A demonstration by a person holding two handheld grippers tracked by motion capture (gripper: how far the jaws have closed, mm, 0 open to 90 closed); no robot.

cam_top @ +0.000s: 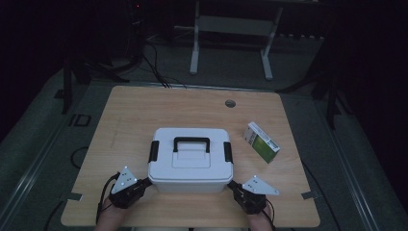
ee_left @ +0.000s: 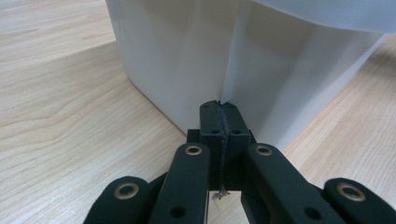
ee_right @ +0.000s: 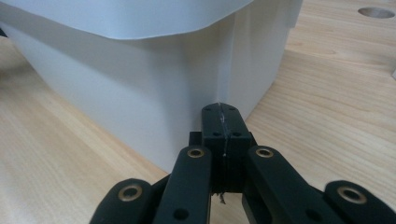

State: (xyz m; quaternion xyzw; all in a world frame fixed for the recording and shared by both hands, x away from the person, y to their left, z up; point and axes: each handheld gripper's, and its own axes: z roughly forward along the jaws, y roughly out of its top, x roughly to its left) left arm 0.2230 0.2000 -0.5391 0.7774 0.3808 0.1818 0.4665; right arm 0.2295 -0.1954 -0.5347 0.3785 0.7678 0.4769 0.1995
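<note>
White box [cam_top: 190, 159], black handle [cam_top: 191, 141] overhead, closed claws [ee_left: 219, 106] at corners

Item count, as observed. One wooden worktop [cam_top: 144, 106], with one round cable hole [cam_top: 230, 103] near its far edge. One white plastic storage box [cam_top: 190, 161] on it, bearing one black carry handle [cam_top: 191, 141] on the lid and two black side latches [cam_top: 154, 150], one per end. One green-and-white carton [cam_top: 262, 142] to the right of the box. Two hand-held grippers: one left gripper [cam_top: 144, 183] and one right gripper [cam_top: 232, 184], each with two black jaws and one grey three-cornered plate. Two hands.
</note>
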